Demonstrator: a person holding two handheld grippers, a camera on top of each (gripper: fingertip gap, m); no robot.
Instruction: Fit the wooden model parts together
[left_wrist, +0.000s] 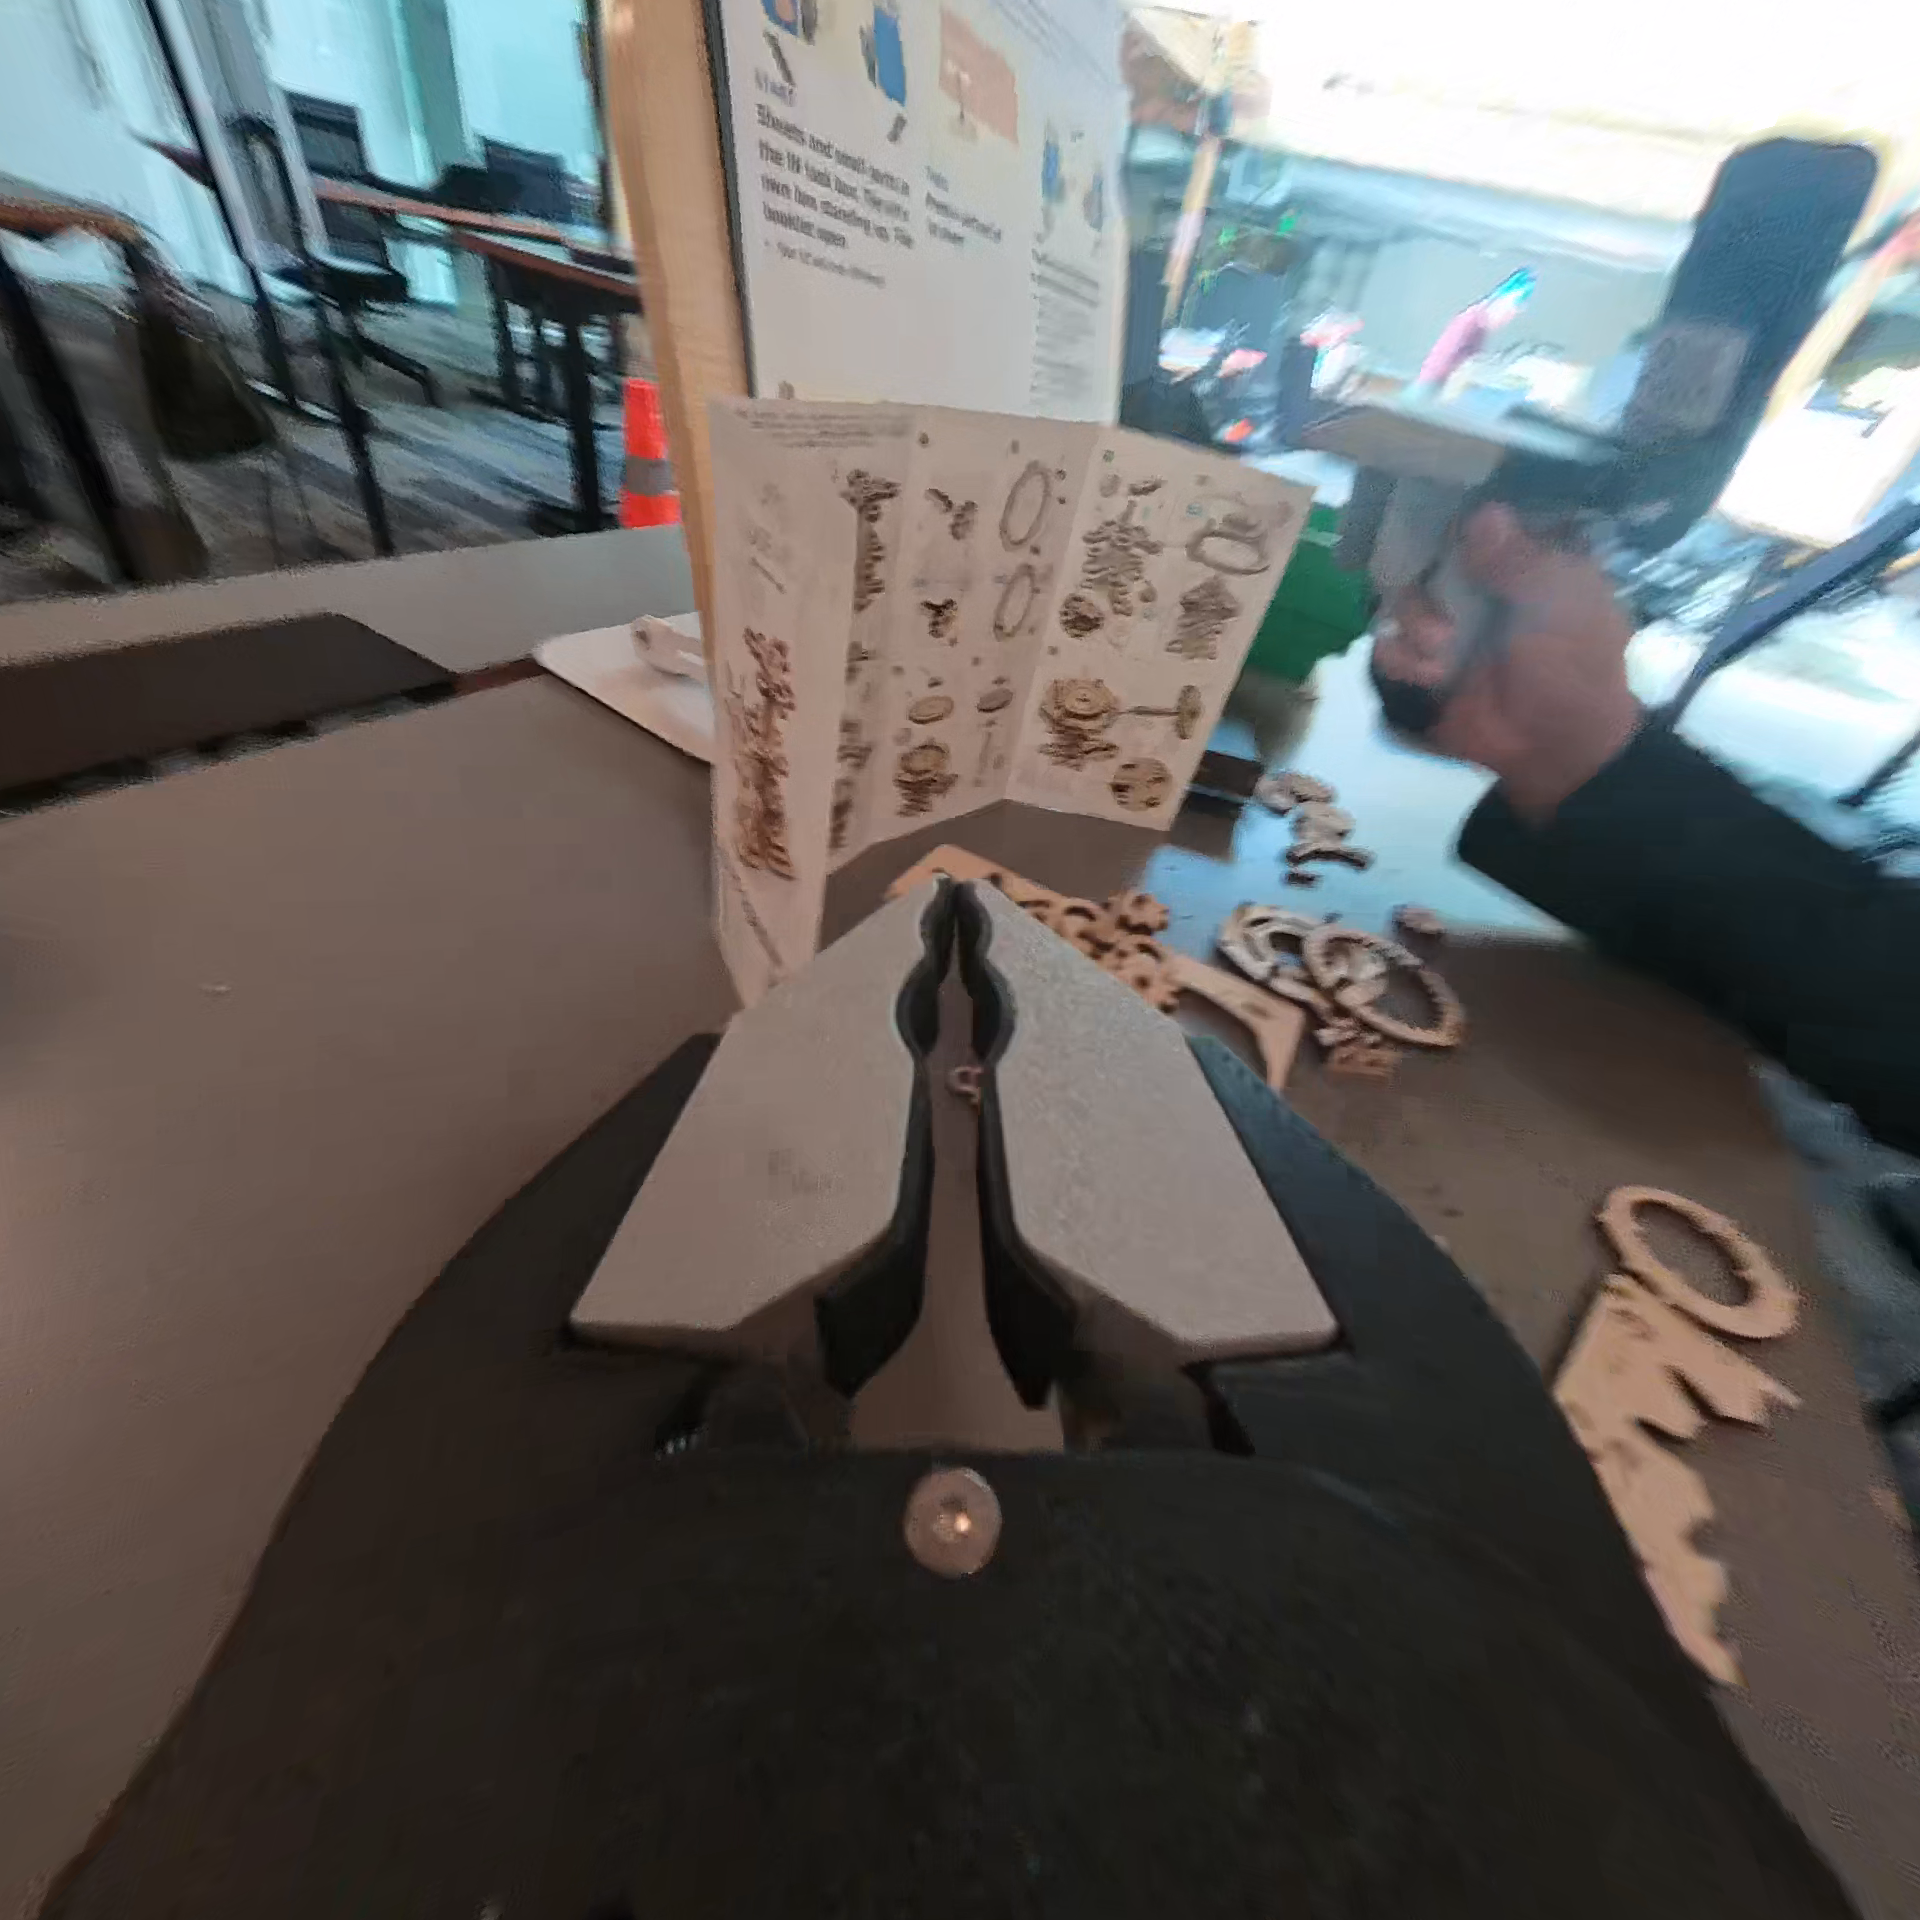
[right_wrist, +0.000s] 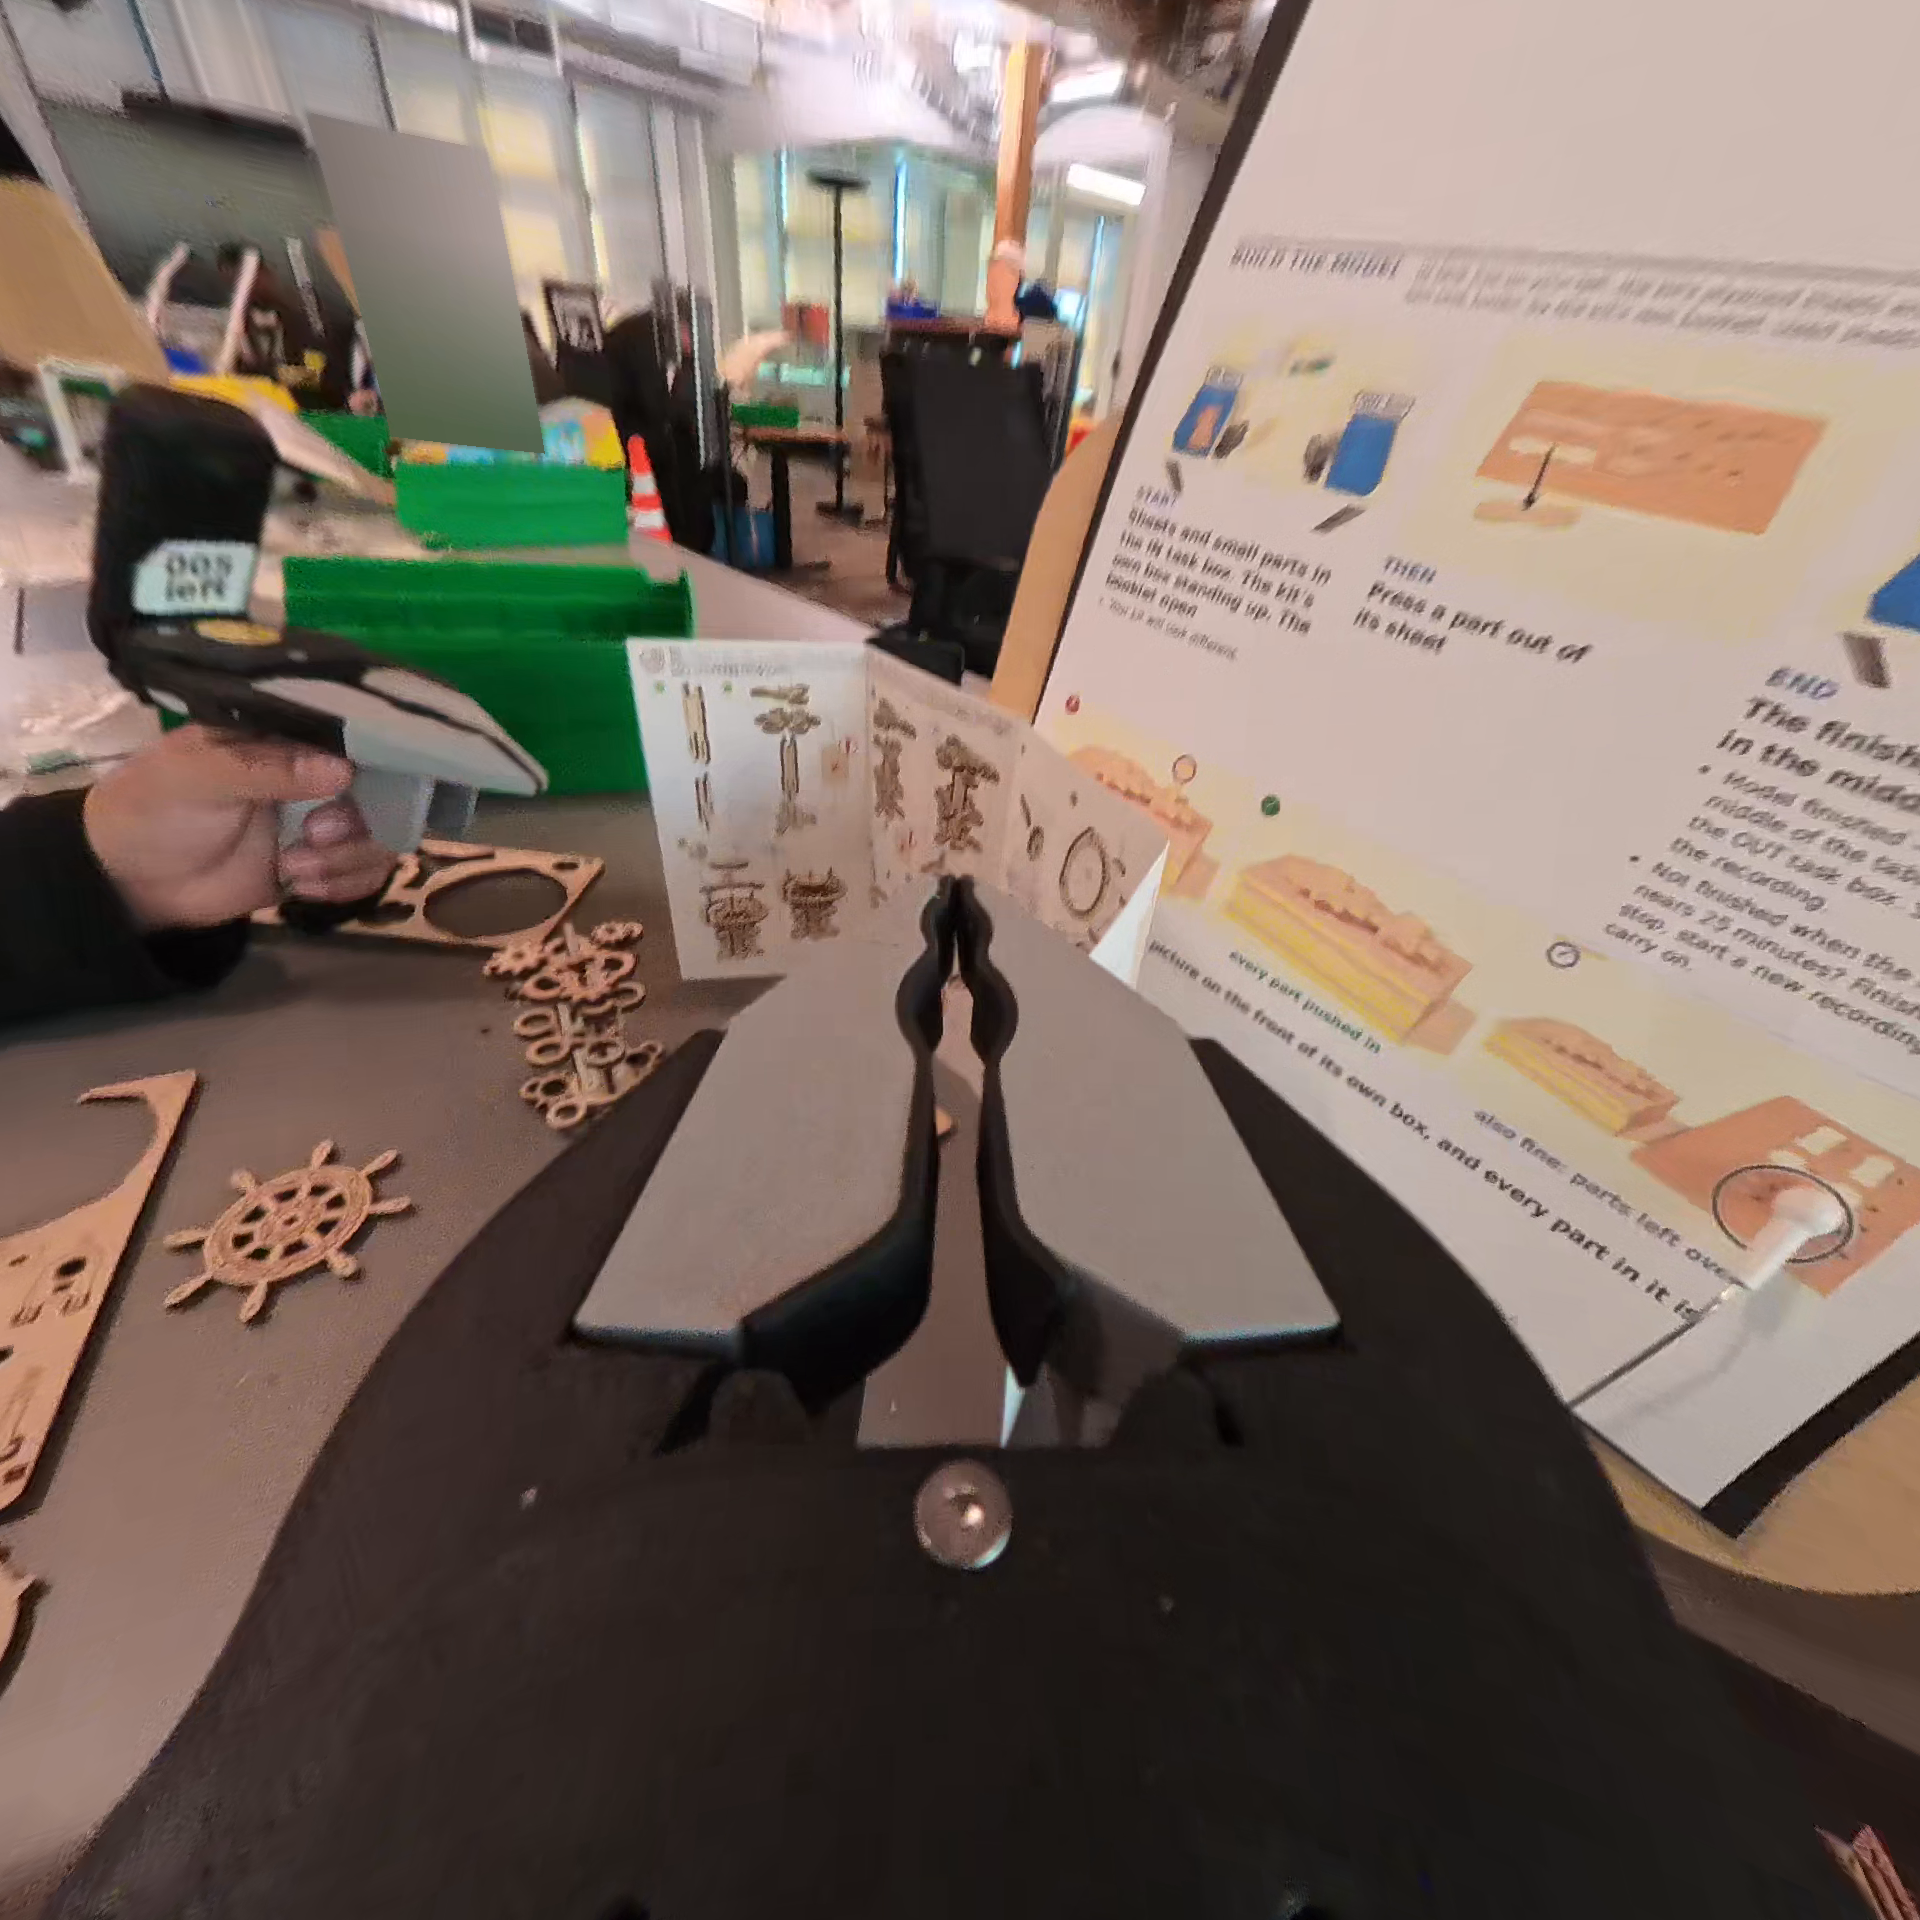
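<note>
Both tongs, left (left_wrist: 954, 902) and right (right_wrist: 954, 902), closed and empty above the table (right_wrist: 312, 1455); thin, light, likely brittle ship's-wheel part (right_wrist: 288, 1229) lies left of right tongs: grip its rim, not spokes.

Beyond my surface (left_wrist: 312, 935), which is grey and matte, I see a big open room. On my left are glass partitions (left_wrist: 488, 114) with dark frames, long desks (left_wrist: 499, 249) on black legs and a dark patterned carpet (left_wrist: 457, 457). An orange cone (left_wrist: 646, 457) stands on that carpet beside a pale wooden post (left_wrist: 665, 312). Farther in, green bins (right_wrist: 499, 623) sit stacked near a black chair (right_wrist: 966, 499). Tall windows (right_wrist: 790, 239) at the far end let in bright daylight, and ceiling lights (right_wrist: 1101, 182) glow above. The distance is blurred.
</note>
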